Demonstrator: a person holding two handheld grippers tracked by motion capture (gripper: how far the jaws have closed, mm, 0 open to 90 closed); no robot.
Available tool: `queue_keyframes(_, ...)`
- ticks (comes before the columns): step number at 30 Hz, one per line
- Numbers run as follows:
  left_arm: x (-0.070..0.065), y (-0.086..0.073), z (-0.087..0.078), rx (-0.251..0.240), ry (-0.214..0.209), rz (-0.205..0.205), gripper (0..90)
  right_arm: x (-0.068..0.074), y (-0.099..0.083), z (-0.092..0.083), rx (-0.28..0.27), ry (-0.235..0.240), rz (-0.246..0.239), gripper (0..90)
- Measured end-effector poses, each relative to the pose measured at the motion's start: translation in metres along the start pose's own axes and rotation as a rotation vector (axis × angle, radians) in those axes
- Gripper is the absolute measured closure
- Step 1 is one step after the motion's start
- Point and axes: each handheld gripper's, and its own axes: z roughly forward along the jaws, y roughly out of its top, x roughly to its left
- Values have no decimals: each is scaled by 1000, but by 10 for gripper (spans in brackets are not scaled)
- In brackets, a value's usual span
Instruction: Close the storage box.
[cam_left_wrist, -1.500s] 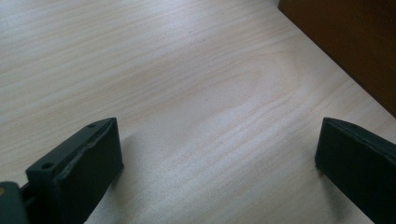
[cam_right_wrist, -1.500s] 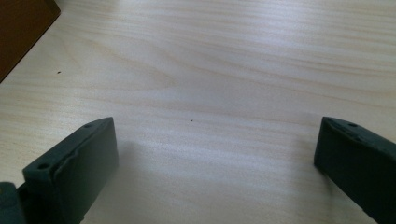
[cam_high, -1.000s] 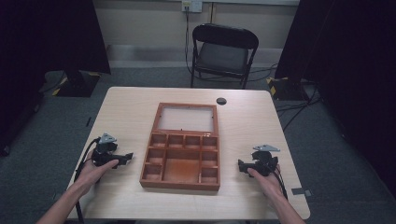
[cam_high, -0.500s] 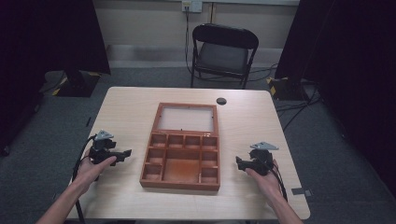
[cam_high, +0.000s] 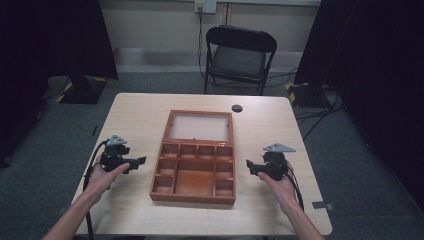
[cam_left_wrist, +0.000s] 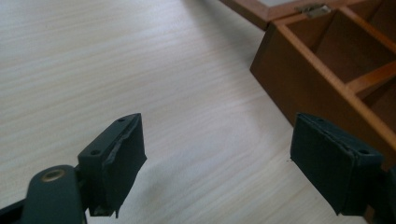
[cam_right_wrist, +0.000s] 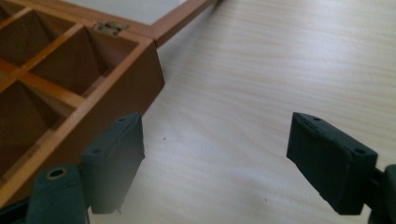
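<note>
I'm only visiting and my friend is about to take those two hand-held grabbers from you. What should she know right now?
Left gripper: jaws open, holding nothing, beside the left wall of the wooden box.
Right gripper: jaws open, holding nothing, beside the box's right wall.
The box sits mid-table; its windowed lid lies folded back flat and the compartments look empty.
A small black disc lies beyond the lid.
Done: the lid is open.
Left: nothing is gripped yet; probably the box or its lid is to be handled next.
</note>
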Motion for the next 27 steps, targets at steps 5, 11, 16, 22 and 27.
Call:
queue_keyframes(5, -3, 4, -1, -17, -5, 21, 180, 4, 12, 8, 6, 20, 2, 175)
queue_keyframes(11, 2, 16, -2, -47, 19, -9, 181, 5, 31, 19, -8, 38, 6, 177)
queue_keyframes(16, 6, 29, -3, -89, 28, -10, 187, 9, 55, 31, -32, 69, -22, 173)
queue_keyframes(22, 8, 42, 8, -74, 2, -21, 189, 10, 76, 37, -63, 72, -7, 171)
queue_keyframes(27, 7, 59, 24, -66, -15, -30, 189, 13, 91, 57, -80, 87, 25, 174)
